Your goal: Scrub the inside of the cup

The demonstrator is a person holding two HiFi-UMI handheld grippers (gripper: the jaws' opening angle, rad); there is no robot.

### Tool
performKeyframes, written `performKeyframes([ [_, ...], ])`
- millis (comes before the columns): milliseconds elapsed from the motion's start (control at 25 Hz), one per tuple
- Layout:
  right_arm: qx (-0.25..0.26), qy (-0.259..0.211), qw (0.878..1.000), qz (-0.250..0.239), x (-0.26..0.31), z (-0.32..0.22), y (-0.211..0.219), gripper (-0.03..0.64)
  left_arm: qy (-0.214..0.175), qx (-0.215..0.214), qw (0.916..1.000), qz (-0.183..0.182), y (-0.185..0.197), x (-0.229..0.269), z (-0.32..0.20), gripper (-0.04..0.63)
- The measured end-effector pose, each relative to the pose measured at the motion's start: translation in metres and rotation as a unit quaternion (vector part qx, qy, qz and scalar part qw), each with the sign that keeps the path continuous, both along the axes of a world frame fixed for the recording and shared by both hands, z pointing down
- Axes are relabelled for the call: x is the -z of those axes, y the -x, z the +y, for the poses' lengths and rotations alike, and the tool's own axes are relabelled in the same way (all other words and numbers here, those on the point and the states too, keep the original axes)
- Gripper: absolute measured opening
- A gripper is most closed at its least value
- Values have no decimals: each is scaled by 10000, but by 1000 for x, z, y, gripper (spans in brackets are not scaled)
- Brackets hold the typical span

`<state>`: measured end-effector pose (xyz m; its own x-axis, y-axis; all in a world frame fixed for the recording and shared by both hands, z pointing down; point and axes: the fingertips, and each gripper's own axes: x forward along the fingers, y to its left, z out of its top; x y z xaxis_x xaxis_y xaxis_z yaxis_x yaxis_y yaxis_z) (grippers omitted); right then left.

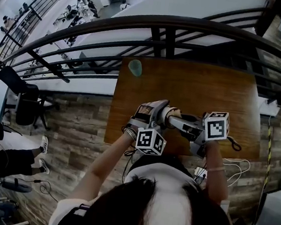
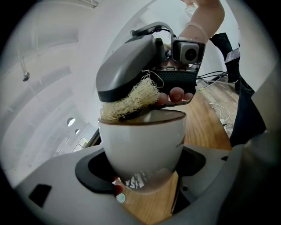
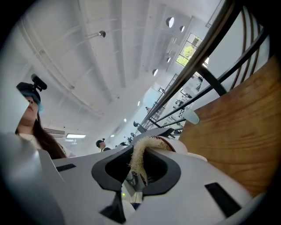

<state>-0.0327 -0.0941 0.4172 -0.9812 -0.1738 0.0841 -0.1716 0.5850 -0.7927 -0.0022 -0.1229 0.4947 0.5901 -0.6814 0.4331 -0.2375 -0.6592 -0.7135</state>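
Left gripper [image 2: 140,173] has its jaws clamped on the white cup [image 2: 142,140], held above the wooden table [image 1: 208,92] with its mouth toward the right gripper [image 3: 136,169], whose nearly closed jaws pinch a loofah scrubber [image 2: 127,102] at the rim, apparently to reach inside.

Cup [image 2: 140,145]: white glaze, brown rim. Loofah scrubber [image 2: 127,100]: pale straw, fibrous mesh. Table [image 1: 193,90]: mid-brown, wood grain. Floor [image 1: 79,122]: grey-brown planks. Railing [image 1: 141,20]: blk. L marker cube [image 1: 151,141], R marker cube [image 1: 215,126]: blk/wht square codes. Small obj. [image 1: 135,67] on table: pale teal.
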Motion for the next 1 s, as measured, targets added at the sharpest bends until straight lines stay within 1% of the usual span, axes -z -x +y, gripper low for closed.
performKeyframes([
  [120,195,-122,9996,164,1,3,2,83,-31,-95,9999,-55,0,-2,0,400],
  [440,692,-424,9949,607,-4,12,6,82,62,-197,9997,-142,-2,-5,3,400],
  [760,1166,-692,9855,1024,-9,24,7,82,177,-237,9992,-280,-5,-10,9,400],
  [1000,1402,-754,9799,1204,-14,32,10,82,254,-305,9984,-398,-5,-16,14,400],
])
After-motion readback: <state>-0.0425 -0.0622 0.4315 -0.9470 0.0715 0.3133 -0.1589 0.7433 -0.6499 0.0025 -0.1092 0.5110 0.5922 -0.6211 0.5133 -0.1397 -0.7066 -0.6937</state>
